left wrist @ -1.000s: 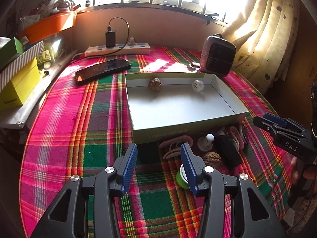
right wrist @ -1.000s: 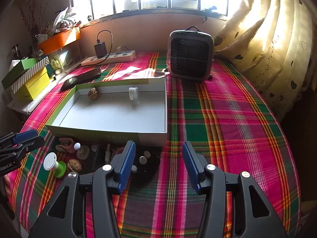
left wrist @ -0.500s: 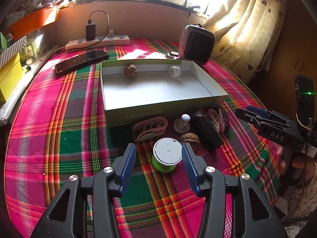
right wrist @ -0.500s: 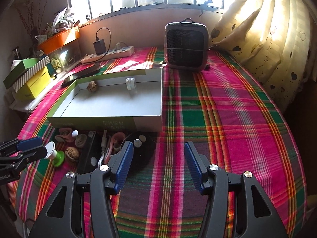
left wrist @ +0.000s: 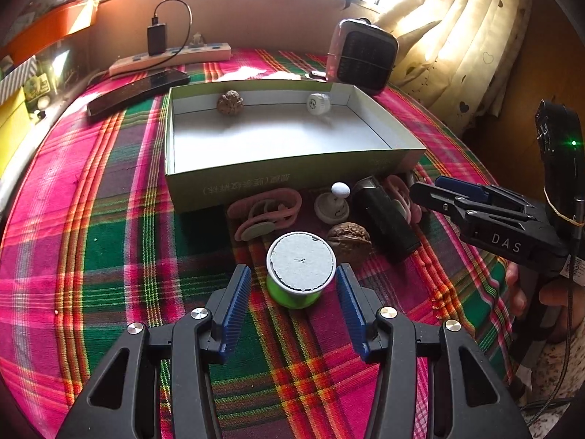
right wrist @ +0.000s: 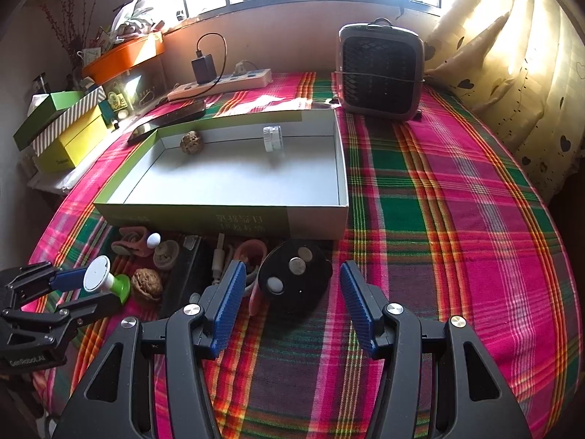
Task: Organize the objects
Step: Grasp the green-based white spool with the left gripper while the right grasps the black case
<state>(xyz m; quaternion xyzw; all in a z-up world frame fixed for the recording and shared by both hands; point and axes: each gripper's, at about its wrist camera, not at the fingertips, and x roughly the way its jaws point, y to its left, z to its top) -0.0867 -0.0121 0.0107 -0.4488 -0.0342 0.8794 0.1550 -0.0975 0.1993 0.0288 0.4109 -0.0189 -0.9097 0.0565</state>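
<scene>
Both grippers had sunk toward the clutter: the open left gripper (left wrist: 294,285) now straddled the spool (left wrist: 300,269), the open right gripper (right wrist: 289,285) the black disc (right wrist: 296,280), pickups seemingly next.

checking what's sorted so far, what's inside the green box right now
Inside the green box, against the far wall, lie a wrinkled walnut and a small white cap; the remaining floor looks bare. The strip just behind the near wall is hidden in both views.
</scene>
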